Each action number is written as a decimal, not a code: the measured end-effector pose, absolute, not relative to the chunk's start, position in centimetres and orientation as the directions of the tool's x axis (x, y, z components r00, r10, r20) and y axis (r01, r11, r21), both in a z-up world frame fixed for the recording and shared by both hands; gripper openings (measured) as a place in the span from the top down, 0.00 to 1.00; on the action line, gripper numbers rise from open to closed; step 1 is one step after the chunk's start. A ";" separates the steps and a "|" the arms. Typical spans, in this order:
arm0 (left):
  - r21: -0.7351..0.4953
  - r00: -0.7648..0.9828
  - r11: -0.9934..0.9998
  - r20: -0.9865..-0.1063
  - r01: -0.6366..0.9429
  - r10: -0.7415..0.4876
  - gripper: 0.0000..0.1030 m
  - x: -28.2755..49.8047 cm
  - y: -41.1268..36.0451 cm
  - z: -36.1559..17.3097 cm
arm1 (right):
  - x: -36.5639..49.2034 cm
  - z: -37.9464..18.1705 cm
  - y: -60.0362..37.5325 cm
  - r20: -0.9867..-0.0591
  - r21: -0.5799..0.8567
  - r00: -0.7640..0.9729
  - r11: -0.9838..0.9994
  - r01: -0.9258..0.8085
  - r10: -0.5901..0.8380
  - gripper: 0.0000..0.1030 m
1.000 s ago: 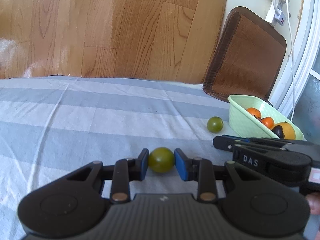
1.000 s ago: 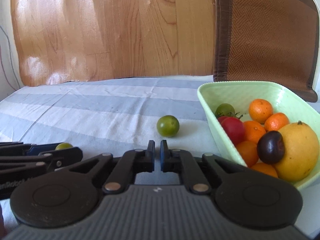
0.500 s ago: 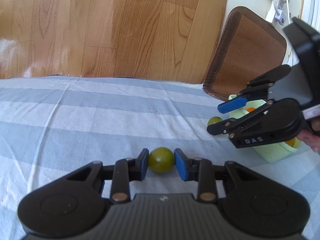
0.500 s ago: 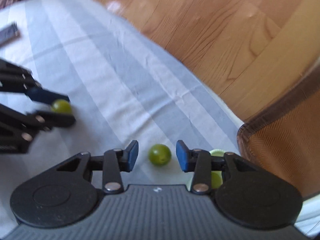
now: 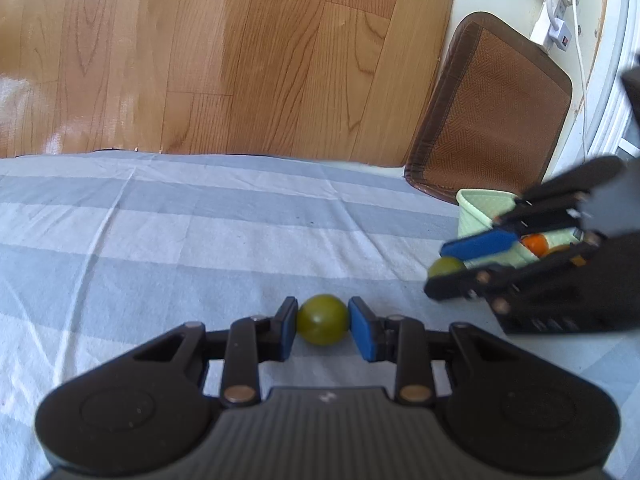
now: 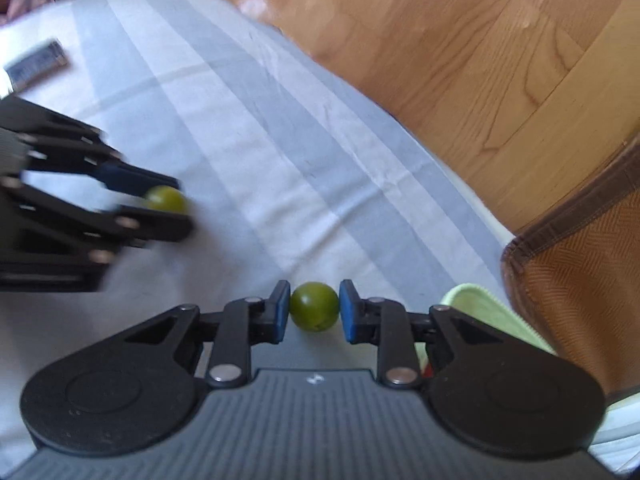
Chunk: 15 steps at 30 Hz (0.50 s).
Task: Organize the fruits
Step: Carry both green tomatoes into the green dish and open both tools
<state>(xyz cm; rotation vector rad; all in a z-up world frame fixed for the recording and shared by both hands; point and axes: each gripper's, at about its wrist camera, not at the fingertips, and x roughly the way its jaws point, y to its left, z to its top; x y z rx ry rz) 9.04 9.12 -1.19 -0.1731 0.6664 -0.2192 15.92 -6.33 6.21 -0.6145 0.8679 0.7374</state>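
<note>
My left gripper (image 5: 322, 322) is shut on a green fruit (image 5: 322, 320) just above the striped cloth; it also shows blurred in the right wrist view (image 6: 160, 204). My right gripper (image 6: 314, 314) has its blue pads around a second green fruit (image 6: 314, 312), nearly touching both sides; that fruit lies on the cloth beside the pale green basket (image 6: 476, 304). In the left wrist view the right gripper (image 5: 452, 268) straddles that fruit (image 5: 446, 268) in front of the basket (image 5: 480, 208), which holds orange fruits (image 5: 536, 244).
A striped grey-and-white cloth (image 5: 160, 248) covers the surface. A brown woven mat (image 5: 492, 120) leans behind the basket on the wooden floor. A power strip with a cable (image 5: 556, 28) is on the wall. A small dark flat object (image 6: 36, 64) lies far left.
My right gripper has opened, swung down beside the basket and narrowed its jaws around the second green fruit. My left gripper has kept its fruit and stayed put.
</note>
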 end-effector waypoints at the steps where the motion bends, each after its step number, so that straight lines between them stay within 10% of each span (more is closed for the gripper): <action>1: -0.227 0.764 0.963 -0.592 0.146 -0.255 0.72 9.0 9.1 -1.2 | 14.9 6.4 -6.7 -0.826 -0.157 0.444 0.615 -0.773 0.347 0.72; 15: -0.174 0.763 0.967 -0.594 0.189 -0.256 0.62 8.8 8.1 -1.2 | 7.9 4.0 -11.7 -0.677 0.077 0.553 0.794 -0.603 0.486 0.70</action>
